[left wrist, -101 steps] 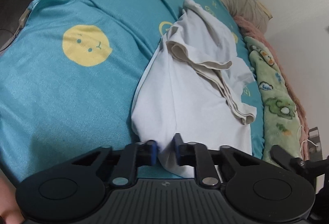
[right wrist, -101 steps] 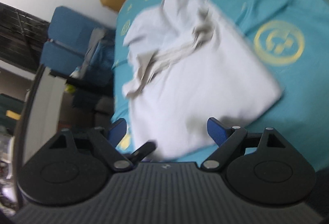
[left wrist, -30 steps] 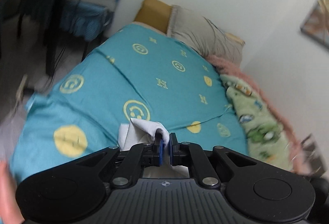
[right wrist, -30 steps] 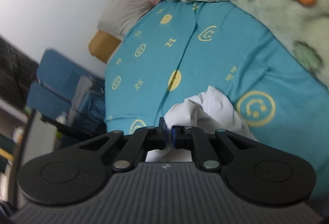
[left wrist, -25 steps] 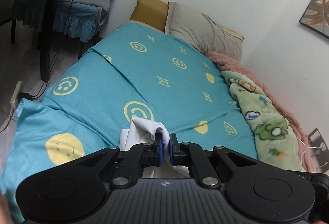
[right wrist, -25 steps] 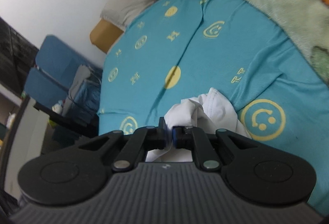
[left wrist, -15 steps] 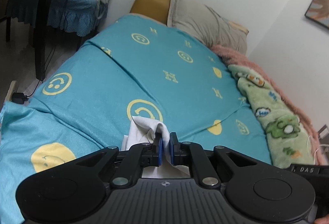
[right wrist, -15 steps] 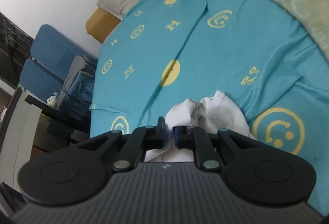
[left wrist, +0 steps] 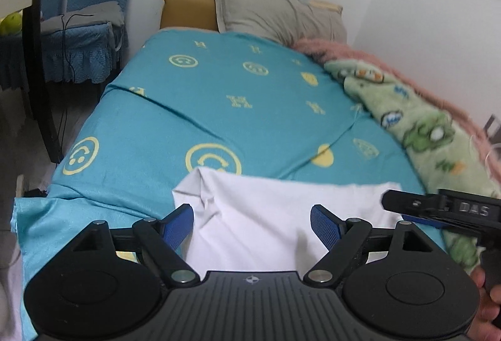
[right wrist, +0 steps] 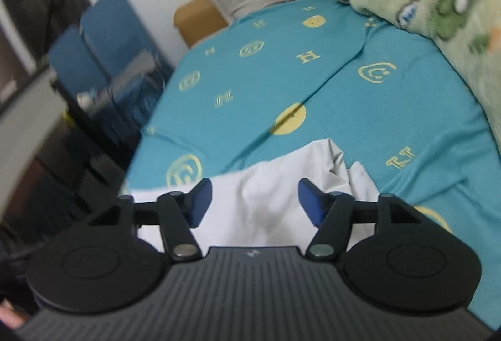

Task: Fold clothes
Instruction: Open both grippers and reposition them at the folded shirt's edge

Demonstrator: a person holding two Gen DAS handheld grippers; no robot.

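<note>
A white garment [left wrist: 275,215] lies spread flat on the teal bedsheet [left wrist: 219,109] at the near end of the bed. My left gripper [left wrist: 252,220] is open and empty just above the garment's near part. The garment also shows in the right wrist view [right wrist: 266,193], with a bunched fold at its far right corner. My right gripper [right wrist: 255,201] is open and empty over it. The right gripper's side shows in the left wrist view [left wrist: 438,209] at the garment's right edge.
A grey pillow [left wrist: 281,15] and a tan headboard [left wrist: 188,7] stand at the far end. A green patterned blanket [left wrist: 416,128] over a pink one lies along the right side by the wall. A blue-covered chair [left wrist: 81,37] and dark table leg stand left of the bed.
Both grippers were shut on bunched corners of the white garment held up; now both are open and the garment lies spread flat on the bed.
</note>
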